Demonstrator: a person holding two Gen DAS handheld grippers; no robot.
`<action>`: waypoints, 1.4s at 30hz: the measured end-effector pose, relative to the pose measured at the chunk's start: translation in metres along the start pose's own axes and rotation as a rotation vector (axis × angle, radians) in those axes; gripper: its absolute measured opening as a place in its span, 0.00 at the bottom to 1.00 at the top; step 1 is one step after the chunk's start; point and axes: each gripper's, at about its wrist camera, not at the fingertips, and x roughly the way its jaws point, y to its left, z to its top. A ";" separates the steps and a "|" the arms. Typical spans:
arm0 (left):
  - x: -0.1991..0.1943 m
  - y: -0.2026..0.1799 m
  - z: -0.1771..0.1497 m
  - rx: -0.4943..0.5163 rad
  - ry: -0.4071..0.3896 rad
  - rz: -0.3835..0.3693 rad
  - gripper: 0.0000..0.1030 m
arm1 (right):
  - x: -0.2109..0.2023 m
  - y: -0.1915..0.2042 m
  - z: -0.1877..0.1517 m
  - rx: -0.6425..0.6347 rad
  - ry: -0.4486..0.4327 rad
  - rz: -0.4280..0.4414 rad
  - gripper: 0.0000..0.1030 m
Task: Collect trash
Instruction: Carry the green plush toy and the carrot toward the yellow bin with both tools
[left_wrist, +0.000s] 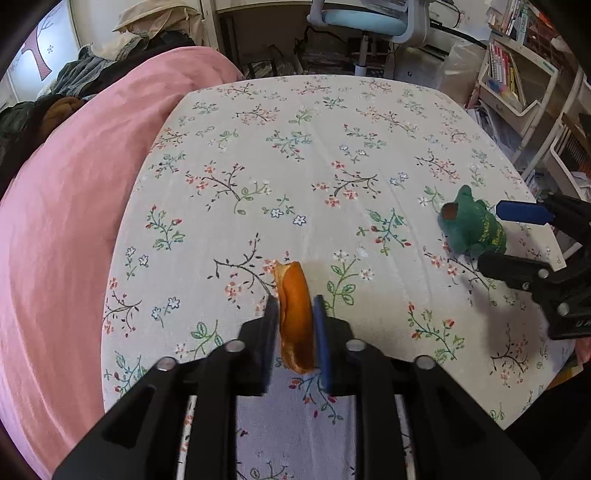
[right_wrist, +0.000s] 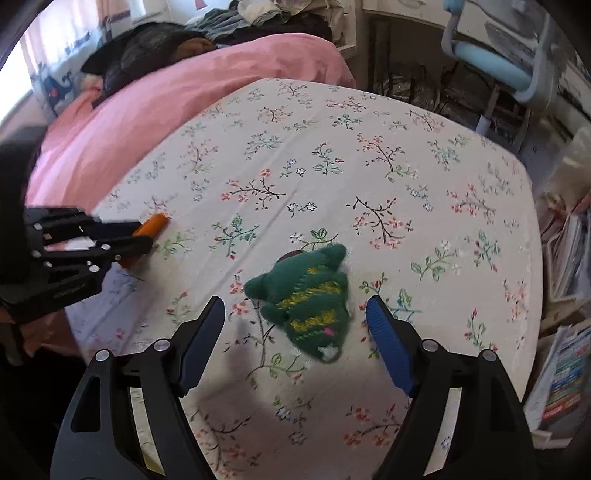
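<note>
On the flower-print surface (left_wrist: 332, 147), orange peel (left_wrist: 295, 317) is clamped in the left tongs (left_wrist: 295, 325); beside it, the green plush toy (right_wrist: 306, 299) is straddled by the released right tongs (right_wrist: 295, 317). Carrying the peel to a bin is judged next.

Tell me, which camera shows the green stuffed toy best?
The right wrist view: the green stuffed toy lies whole and large on the flowered cloth, between the right gripper fingers, untouched. The left wrist view shows the toy small at its right edge, partly hidden by those fingers.
</note>
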 end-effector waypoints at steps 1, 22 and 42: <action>0.000 0.001 0.001 -0.004 -0.008 0.019 0.53 | 0.004 0.001 0.001 -0.007 0.005 -0.002 0.73; -0.049 -0.016 -0.011 0.045 -0.209 0.053 0.17 | -0.038 0.005 -0.004 0.178 -0.114 0.150 0.38; -0.093 -0.028 -0.044 -0.001 -0.314 0.054 0.17 | -0.102 0.038 -0.052 0.245 -0.268 0.237 0.38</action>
